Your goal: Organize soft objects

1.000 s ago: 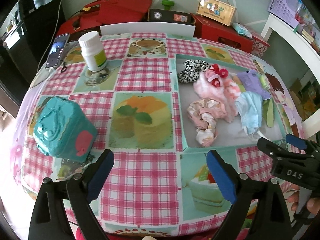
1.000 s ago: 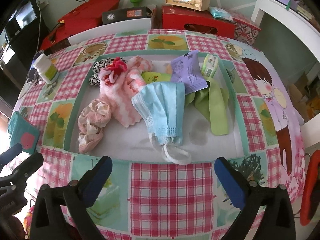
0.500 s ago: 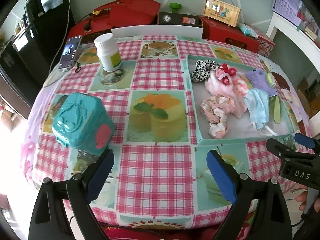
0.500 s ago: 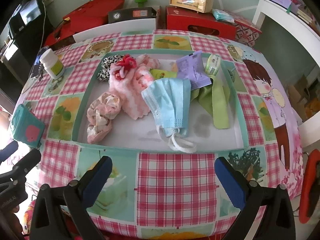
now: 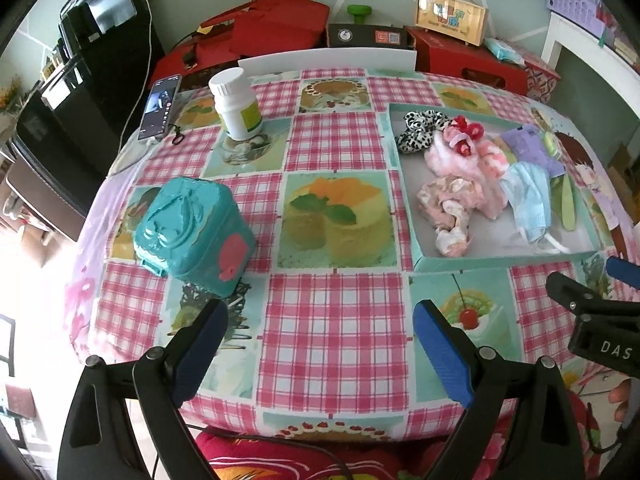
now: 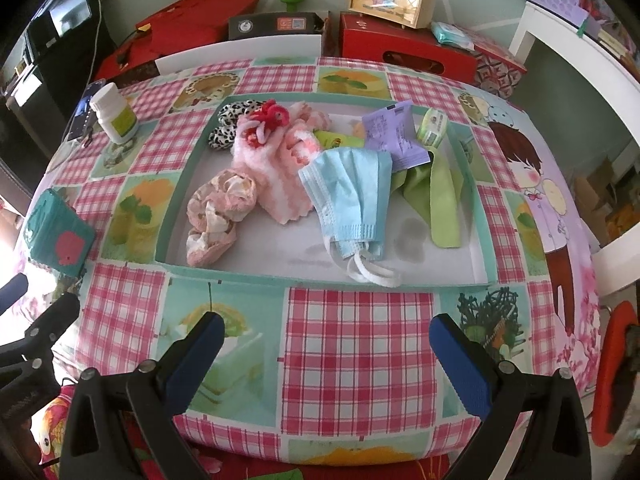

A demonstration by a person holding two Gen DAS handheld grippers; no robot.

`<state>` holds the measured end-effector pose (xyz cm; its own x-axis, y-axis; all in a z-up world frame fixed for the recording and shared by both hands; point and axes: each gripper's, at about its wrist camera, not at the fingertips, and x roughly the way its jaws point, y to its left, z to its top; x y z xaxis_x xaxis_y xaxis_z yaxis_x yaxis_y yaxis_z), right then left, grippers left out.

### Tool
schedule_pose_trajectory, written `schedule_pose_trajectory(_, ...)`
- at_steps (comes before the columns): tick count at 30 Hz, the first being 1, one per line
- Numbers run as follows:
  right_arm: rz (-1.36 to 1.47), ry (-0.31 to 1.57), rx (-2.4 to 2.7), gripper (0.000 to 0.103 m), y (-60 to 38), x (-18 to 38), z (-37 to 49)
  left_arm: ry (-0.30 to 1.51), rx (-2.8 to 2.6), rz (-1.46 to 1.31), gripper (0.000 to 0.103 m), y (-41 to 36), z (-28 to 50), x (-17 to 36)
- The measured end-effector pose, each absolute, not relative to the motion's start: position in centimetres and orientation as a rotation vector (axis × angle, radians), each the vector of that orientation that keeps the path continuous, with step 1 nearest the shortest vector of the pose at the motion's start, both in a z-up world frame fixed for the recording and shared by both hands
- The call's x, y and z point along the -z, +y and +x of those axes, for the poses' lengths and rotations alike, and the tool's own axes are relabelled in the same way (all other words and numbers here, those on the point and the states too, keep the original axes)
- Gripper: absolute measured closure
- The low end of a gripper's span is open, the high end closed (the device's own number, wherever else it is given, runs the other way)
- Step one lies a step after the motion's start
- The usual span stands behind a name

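A shallow teal-rimmed tray [image 6: 256, 276] [image 5: 460, 262] on the checked tablecloth holds soft items: a blue face mask [image 6: 352, 196] [image 5: 530, 196], a pink floral scrunchie [image 6: 220, 208] [image 5: 448, 208], a fluffy pink knit piece [image 6: 280, 156] with a red tie, a leopard scrunchie [image 6: 228, 122] [image 5: 420, 130], a green cloth [image 6: 440, 196] and a purple packet [image 6: 394, 136]. My left gripper [image 5: 320, 344] is open above the table's near edge, left of the tray. My right gripper [image 6: 326, 352] is open in front of the tray, holding nothing.
A teal tin box [image 5: 192, 232] [image 6: 56, 236] stands on the left of the table. A white pill bottle [image 5: 236, 104] [image 6: 114, 114] and a phone [image 5: 160, 106] lie at the far left. Red boxes [image 6: 404, 48] and a white desk [image 6: 580, 44] stand beyond the table.
Both grippers have pulled back and up from the table, so more of the near edge shows. Both stay open. Nothing on the table has moved.
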<state>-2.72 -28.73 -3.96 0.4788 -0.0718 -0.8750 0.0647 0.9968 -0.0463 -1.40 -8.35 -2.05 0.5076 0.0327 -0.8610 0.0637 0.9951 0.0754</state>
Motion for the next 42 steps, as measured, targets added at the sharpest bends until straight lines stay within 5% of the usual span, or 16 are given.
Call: schedule_pose_trajectory(42,-0.024,1.096,0.086,0.000,-28.54,4.53,-3.14,1.084,-0.100,0.126,0.009,-7.40,-1.92,2.82)
